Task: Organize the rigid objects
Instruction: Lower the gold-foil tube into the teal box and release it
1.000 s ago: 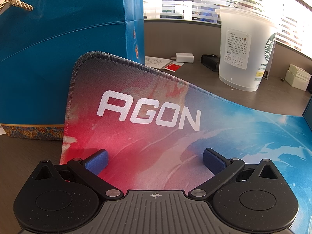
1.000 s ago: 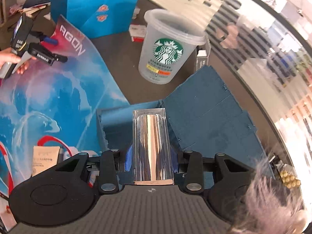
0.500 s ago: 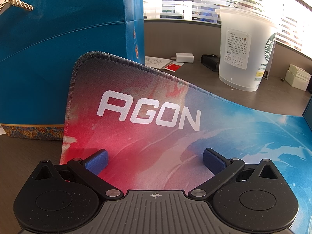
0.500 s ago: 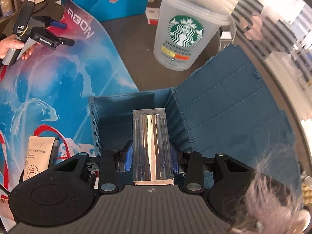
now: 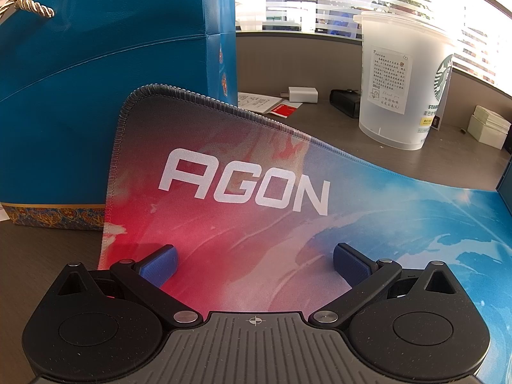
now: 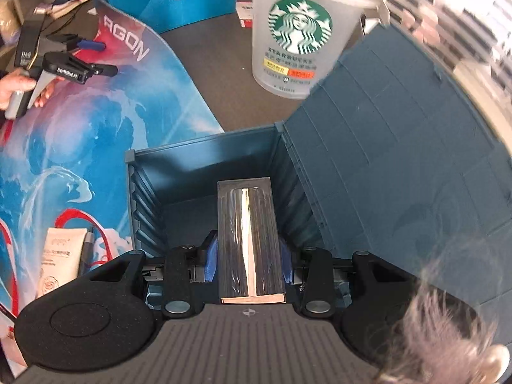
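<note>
**Right tool grips a clear-cased metallic block over the open blue box**

The right tool [image 6: 249, 257] is clamped on a clear rectangular case [image 6: 248, 240] with a shiny metallic cylinder inside; both blue pads press its long sides. The case points forward from the tool, down into the open blue box [image 6: 204, 150], whose ribbed inner walls rise to either side of the tool. The box's lid [image 6: 400, 147] lies folded open to the tool's right.

Ahead of the right tool stands a frosted plastic cup [image 6: 297, 32] with the green siren logo and the word "STARBUCKS", with yellow and orange stickers below it. To the tool's left a cream tube [image 6: 60, 256] with small unreadable print lies on the mat.

The left tool [image 5: 255, 264] is released, its blue pads standing wide apart with nothing between them, low over a red-and-blue mat [image 5: 288, 217] printed "AGON" in white. The mat's stitched far corner curls up against a blue gift bag [image 5: 96, 80] with a gold rope handle. Ahead and right of this tool, the cup shows a white label of handwritten characters too small to read. The left tool's body reads "GenRobot.AI" in the right wrist view, held by a hand [image 6: 14, 84].
</note>
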